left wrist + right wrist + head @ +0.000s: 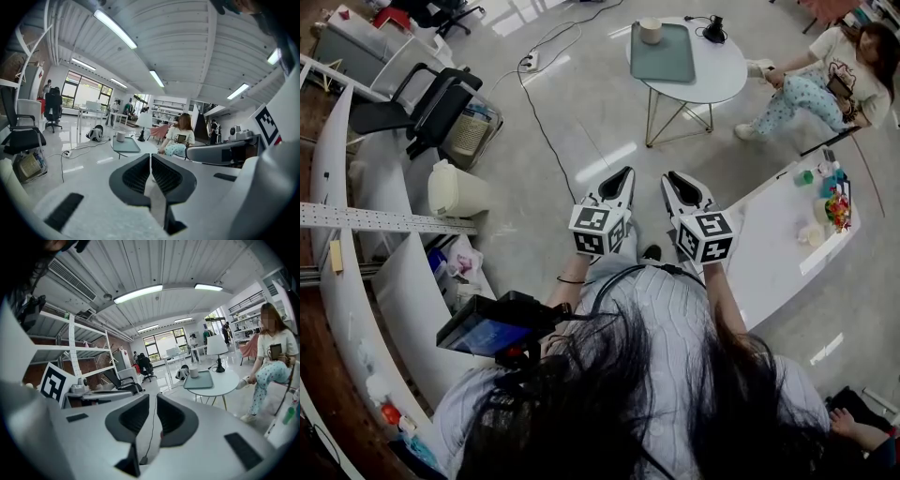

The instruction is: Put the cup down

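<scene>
A pale cup (650,30) stands on a grey-green tray (661,56) on a round white table (722,73), far ahead of both grippers. In the left gripper view the cup (121,136) and tray (125,145) are small and distant. The right gripper view shows the cup (193,372) on its tray (200,380) too. My left gripper (623,174) and right gripper (673,178) are held side by side over the floor, pointing towards that table. Both are shut, with nothing between the jaws of the left gripper (150,155) or the right gripper (153,396).
A person (825,80) sits to the right of the round table, which also bears a small black lamp (712,30). A white table (787,234) with small items is at the right. A black chair (431,103), white bin (450,187), shelving (356,217) and a floor cable (546,131) lie left.
</scene>
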Motion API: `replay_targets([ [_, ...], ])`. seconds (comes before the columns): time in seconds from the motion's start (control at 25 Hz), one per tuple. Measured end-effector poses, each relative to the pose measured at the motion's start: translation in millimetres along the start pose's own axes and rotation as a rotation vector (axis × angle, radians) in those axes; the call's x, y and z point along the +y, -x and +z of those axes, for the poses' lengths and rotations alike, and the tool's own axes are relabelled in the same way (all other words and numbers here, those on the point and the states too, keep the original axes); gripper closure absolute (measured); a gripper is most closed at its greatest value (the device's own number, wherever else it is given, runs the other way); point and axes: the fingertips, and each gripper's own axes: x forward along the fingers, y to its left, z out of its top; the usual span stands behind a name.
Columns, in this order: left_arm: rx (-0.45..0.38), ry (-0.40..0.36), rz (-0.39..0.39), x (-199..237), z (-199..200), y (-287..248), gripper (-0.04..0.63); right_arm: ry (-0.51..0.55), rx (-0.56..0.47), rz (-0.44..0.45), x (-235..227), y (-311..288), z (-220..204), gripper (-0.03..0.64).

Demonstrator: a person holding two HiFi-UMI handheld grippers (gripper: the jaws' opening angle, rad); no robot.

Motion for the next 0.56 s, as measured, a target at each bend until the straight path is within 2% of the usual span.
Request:
replay_targets([
  [0.56, -0.001, -0.002, -0.023, -12.1, -2.6, -1.8, 0.575, 0.010, -0.010, -0.035, -12.2, 10.6, 5.6, 0.547],
])
